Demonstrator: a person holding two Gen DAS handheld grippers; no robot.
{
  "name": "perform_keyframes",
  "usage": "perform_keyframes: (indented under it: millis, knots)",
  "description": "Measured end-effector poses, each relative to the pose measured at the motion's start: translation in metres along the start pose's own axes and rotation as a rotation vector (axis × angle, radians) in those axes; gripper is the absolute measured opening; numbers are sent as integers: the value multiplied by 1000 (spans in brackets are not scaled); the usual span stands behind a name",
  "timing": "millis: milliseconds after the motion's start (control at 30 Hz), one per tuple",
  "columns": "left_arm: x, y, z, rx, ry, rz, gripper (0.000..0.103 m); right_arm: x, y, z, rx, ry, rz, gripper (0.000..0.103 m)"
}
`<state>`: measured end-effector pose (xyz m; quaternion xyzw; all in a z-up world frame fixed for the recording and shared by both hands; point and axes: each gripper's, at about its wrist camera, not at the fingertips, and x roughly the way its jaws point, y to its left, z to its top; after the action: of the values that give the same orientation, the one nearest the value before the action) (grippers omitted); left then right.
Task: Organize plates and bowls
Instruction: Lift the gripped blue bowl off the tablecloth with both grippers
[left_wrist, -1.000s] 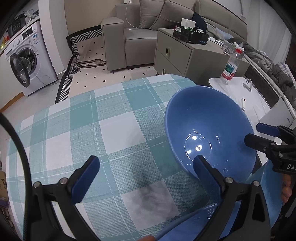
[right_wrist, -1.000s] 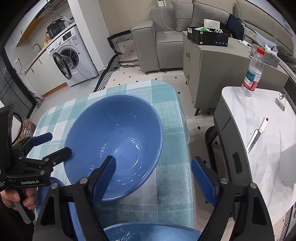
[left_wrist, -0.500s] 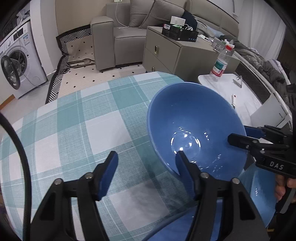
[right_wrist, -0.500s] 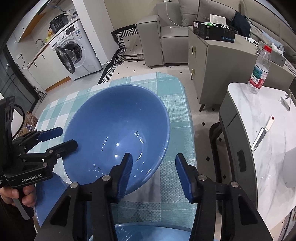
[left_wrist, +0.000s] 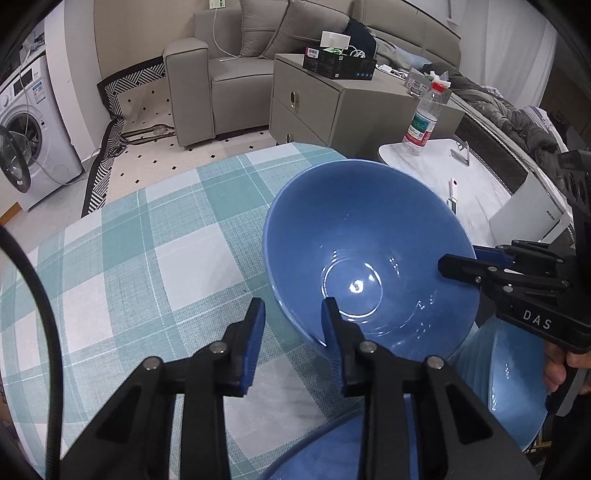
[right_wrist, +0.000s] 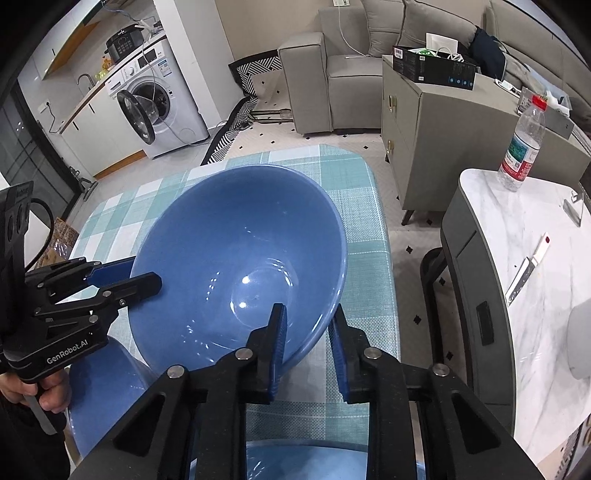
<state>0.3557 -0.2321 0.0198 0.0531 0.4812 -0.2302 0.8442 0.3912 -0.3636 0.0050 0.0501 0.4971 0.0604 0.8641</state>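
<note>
A large blue bowl (left_wrist: 373, 254) is held tilted above the checked table (left_wrist: 155, 258); it also shows in the right wrist view (right_wrist: 236, 258). My left gripper (left_wrist: 291, 325) straddles its near rim, jaws closed in on the wall. My right gripper (right_wrist: 306, 332) is closed on the opposite rim and shows in the left wrist view (left_wrist: 476, 258). The left gripper shows in the right wrist view (right_wrist: 125, 273). A blue plate (left_wrist: 513, 384) lies under the bowl; it also shows in the right wrist view (right_wrist: 103, 395). Another blue dish (right_wrist: 306, 461) sits at the near edge.
A white marble side table (right_wrist: 535, 280) with a water bottle (right_wrist: 522, 144) and a knife (right_wrist: 524, 269) stands to the right. A grey cabinet (right_wrist: 428, 140), a sofa (left_wrist: 229, 81) and a washing machine (right_wrist: 155, 99) stand beyond the table.
Both grippers have closed from wide open onto opposite rims of the blue bowl. The bowl has shifted a little toward the table's middle.
</note>
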Motion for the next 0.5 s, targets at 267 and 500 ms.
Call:
perform_keyframes:
  millis: [267,500]
  knots:
    - [-4,-6,-1,32,-18,14,30,-2,3,-1,-7,-6,-9,22]
    - [-4,-6,-1,30,-21,10,30,-3,2,0,-6,-5,-19,22]
